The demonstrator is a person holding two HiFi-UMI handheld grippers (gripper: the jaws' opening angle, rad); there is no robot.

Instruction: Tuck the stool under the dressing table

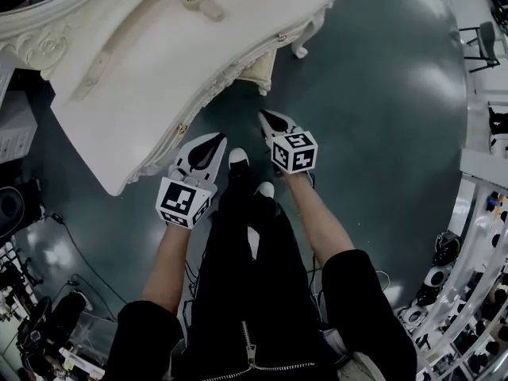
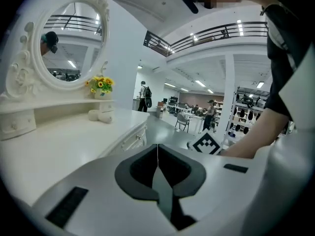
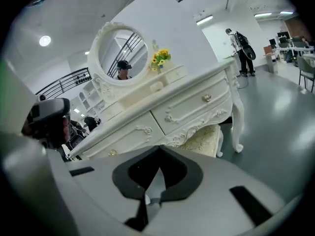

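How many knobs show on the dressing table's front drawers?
2: one knob above the stool, the other knob further left along the front. More may be hidden.

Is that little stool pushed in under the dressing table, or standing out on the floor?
Pushed in. The right gripper view shows the stool sitting beneath the dressing table, with its cushion under the tabletop.

Dark glossy floor (image 1: 381, 94) carries an ornate white counter (image 1: 143, 94). Cushioned stool (image 3: 204, 140) stands on the floor beneath it. On the counter: oval mirror (image 2: 69, 43) at the back, yellow flowers (image 2: 101, 84) on a raised shelf, cream roll-shaped item (image 2: 100, 116) just below them.
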